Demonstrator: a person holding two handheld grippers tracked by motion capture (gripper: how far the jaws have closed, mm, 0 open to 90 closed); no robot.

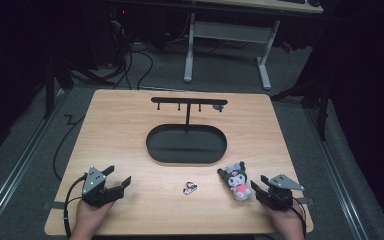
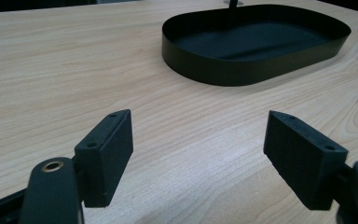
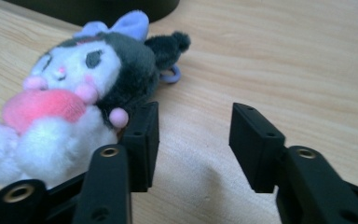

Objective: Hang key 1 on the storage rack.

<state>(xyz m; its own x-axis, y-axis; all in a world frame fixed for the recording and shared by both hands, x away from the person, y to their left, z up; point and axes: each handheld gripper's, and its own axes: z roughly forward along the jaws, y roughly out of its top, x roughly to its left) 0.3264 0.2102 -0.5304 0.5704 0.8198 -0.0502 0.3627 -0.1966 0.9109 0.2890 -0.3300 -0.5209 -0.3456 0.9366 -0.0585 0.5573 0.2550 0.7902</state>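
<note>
A small plush doll (image 1: 237, 181) with a black hood, lilac bow and pink front lies on the wooden table (image 1: 130, 130) near the front right. My right gripper (image 1: 258, 187) stands open just right of it; in the right gripper view the plush doll (image 3: 70, 112) lies against the outside of the left finger (image 3: 142, 140), and nothing is between the jaws. My left gripper (image 1: 118, 178) rests open at the front left over bare wood. A small metal keyring clasp (image 1: 189, 188) lies between the two grippers. A black oval tray (image 1: 156, 150) with a hook stand (image 1: 188, 102) sits mid-table.
The black oval tray (image 2: 205, 70) lies ahead and to the right in the left gripper view. Beyond the table's far edge stand the white legs of a desk (image 1: 265, 65), with cables on the grey floor.
</note>
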